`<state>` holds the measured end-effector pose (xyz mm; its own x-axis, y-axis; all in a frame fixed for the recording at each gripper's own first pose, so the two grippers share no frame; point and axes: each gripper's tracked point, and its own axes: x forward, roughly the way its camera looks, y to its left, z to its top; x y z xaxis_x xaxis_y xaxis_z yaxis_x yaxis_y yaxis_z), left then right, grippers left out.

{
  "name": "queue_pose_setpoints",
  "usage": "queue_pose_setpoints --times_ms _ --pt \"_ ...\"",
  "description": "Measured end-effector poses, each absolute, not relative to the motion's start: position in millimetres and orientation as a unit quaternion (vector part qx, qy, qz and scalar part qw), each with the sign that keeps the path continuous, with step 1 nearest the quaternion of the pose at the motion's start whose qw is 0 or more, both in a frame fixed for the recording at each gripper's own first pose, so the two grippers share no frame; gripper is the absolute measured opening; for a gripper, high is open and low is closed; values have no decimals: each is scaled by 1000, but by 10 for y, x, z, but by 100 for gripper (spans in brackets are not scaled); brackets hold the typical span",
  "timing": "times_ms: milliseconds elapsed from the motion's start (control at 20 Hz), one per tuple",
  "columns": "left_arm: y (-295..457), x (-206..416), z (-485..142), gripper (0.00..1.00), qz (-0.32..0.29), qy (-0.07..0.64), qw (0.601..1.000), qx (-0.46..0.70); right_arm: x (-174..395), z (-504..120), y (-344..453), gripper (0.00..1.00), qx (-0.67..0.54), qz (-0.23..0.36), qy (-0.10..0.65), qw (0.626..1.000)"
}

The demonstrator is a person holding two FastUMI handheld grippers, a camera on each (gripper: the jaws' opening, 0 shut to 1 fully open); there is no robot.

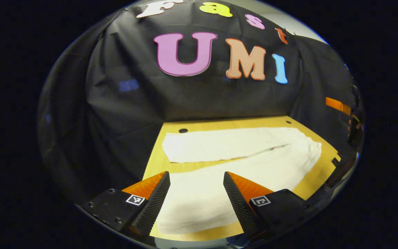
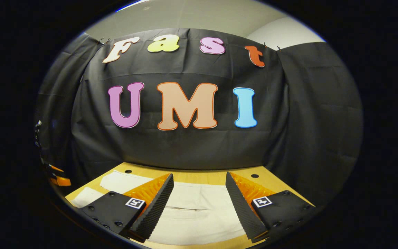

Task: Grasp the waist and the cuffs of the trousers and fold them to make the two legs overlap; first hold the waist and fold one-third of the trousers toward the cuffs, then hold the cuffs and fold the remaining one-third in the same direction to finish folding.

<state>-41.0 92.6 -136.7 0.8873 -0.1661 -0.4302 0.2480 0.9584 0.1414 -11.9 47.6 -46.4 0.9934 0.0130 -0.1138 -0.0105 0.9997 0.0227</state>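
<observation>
Left gripper (image 1: 196,193): fingers spread wide, nothing between them; it hangs above the near trouser leg, with cloth showing through the gap.
Right gripper (image 2: 199,200): fingers likewise parted and gripping nothing, held over the white cloth close to the table's near edge.
Trousers (image 1: 240,162): white, laid flat on the table, the two legs side by side with a narrow gap between them that closes toward the right in the left gripper view, where the legs join.
Table (image 1: 157,155): light wood; a bare strip runs along the left of the trousers and another along the far edge, with a small dark hole (image 1: 183,130) near the far left corner.
Far edge: in the right gripper view, two holes sit in the bare band behind the trousers (image 2: 195,207).
Booth wall (image 2: 192,148): black cloth rising straight from the table's far edge.
</observation>
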Motion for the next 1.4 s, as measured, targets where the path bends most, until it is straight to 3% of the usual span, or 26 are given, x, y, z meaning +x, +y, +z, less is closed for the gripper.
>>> queue_pose_setpoints --times_ms 600,900,1300,1400 --pt "1124 -963 -2459 90 -284 407 843 209 -325 -781 279 98 -26 -26 99 994" --pt "1302 -1175 -2737 78 -323 472 776 265 -390 -884 155 98 -26 -38 114 992" --pt "1356 -1346 -3023 77 -356 516 706 330 -392 -987 88 98 -33 -36 125 991" --pt "1356 -1362 -3014 70 -354 522 696 343 -394 -1027 89 97 -35 -33 128 991"
